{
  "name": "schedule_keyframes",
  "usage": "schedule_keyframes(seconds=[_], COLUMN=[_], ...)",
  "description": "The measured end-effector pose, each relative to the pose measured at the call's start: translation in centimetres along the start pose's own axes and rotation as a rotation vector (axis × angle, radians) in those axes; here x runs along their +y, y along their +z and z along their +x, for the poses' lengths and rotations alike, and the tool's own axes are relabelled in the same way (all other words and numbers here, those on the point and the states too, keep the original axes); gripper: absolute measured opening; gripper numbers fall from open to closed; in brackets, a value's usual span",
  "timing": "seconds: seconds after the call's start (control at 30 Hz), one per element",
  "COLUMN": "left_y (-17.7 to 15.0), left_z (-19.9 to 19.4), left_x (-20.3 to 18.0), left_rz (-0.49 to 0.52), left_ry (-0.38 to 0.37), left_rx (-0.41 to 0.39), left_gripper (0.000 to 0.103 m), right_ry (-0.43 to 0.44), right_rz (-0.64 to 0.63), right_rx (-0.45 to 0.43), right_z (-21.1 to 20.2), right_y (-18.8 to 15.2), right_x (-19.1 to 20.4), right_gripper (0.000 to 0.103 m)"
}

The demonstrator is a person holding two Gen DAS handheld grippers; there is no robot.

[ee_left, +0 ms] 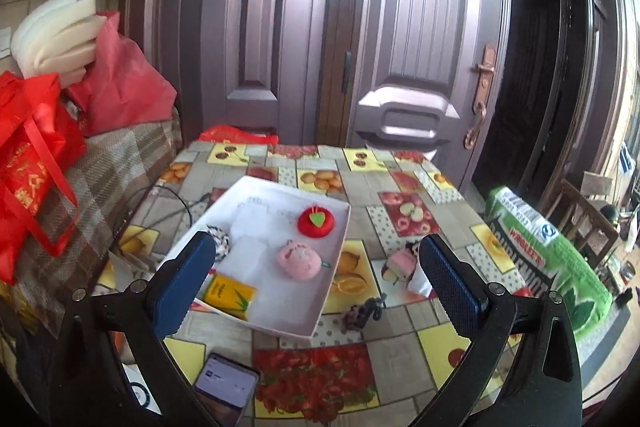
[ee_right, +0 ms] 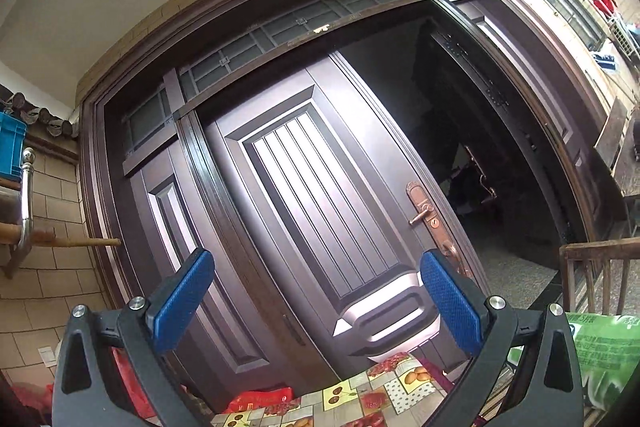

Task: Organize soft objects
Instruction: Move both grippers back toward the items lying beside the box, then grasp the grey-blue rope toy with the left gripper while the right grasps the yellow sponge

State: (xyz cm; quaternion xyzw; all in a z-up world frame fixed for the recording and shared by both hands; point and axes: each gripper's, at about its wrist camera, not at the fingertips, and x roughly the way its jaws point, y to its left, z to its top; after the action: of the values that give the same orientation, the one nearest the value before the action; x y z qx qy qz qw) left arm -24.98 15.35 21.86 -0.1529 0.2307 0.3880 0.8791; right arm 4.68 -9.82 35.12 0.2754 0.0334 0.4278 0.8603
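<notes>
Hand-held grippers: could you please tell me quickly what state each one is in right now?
Left hand-held gripper: open, holding nothing, above the white tray.
Right hand-held gripper: open, holding nothing.

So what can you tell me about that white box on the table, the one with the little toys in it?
The white box is a shallow, open rectangular tray, cardboard by the look of it, lying flat and askew on the fruit-patterned tablecloth. Inside rest a red round plush, a pink plush, a yellow packet near the front corner, and a black-and-white braided item partly hidden behind a gripper finger. Faint handwriting marks its floor. Neither gripper touches it.
</notes>
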Motion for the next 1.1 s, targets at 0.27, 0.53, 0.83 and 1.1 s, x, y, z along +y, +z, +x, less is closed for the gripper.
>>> schedule_keyframes(seconds=[0.27,0.53,0.83,1.1], left_y=[-6.4,-8.8,-11.2,-8.2], left_z=[12.1,19.5,20.9,14.9], left_x=[-6.0,-10.6,-10.7,-7.4], left_rz=[0.163,0.381,0.417,0.043], left_ry=[-0.099,0.006,0.009,-0.182], left_rx=[0.267,0.344,0.44,0.359], left_gripper=[0.094,0.094,0.015,0.012], right_ry=[-0.062,-0.133,-0.132,-0.114], right_rz=[-0.059,-0.146,-0.209,-0.4], right_rx=[0.037,0.079,0.145,0.313], right_z=[-1.1,-2.6,-2.2,2.4], right_y=[-0.9,-0.5,-1.2,-7.4], right_x=[-0.5,-0.8,-0.7,0.3], right_gripper=[0.103,0.103,0.103,0.103])
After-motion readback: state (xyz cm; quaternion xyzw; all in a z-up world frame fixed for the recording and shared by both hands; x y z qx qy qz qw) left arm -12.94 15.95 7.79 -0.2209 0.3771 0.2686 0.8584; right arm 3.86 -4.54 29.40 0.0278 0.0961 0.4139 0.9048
